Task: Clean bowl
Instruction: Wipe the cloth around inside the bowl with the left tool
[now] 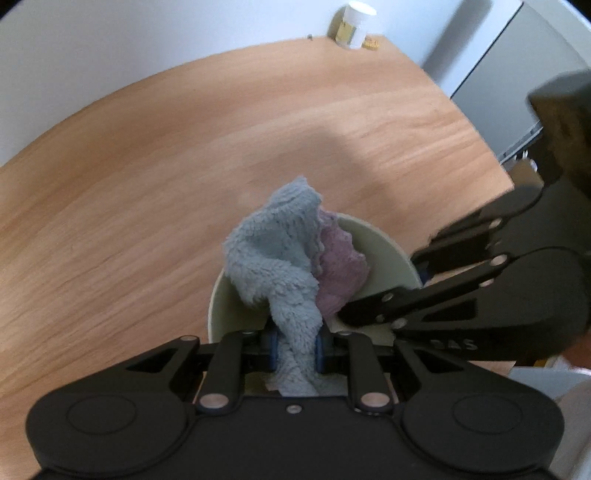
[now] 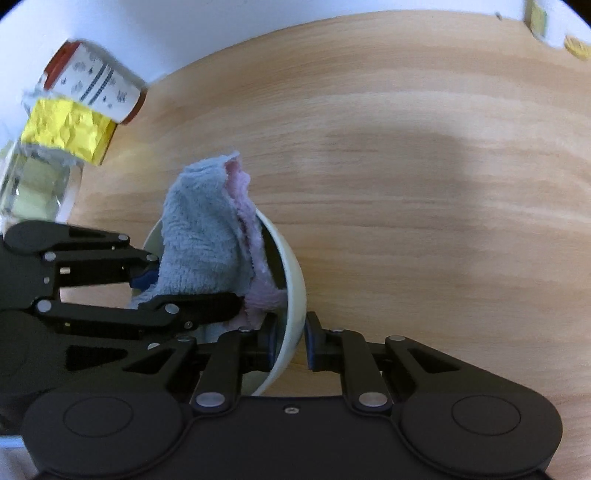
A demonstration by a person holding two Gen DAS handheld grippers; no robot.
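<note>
A pale cream bowl [image 1: 384, 254] is held tilted above the wooden table. A fluffy cloth [image 1: 273, 251], grey-blue on one side and pink on the other, is stuffed inside it. My left gripper [image 1: 295, 350] is shut on the cloth's twisted tail. In the right wrist view my right gripper [image 2: 290, 341] is shut on the rim of the bowl [image 2: 293, 291], one finger inside and one outside. The cloth [image 2: 203, 236] fills the bowl there, and the left gripper [image 2: 147, 288] reaches in from the left. The right gripper [image 1: 380, 288] enters the left wrist view from the right.
A white jar with a yellow label [image 1: 356, 24] stands at the table's far edge. In the right wrist view a red-capped patterned canister [image 2: 96, 81], a yellow crumpled pack [image 2: 66, 129] and a clear container [image 2: 33, 184] sit at the left. Bare wood table [image 2: 424, 184] stretches ahead.
</note>
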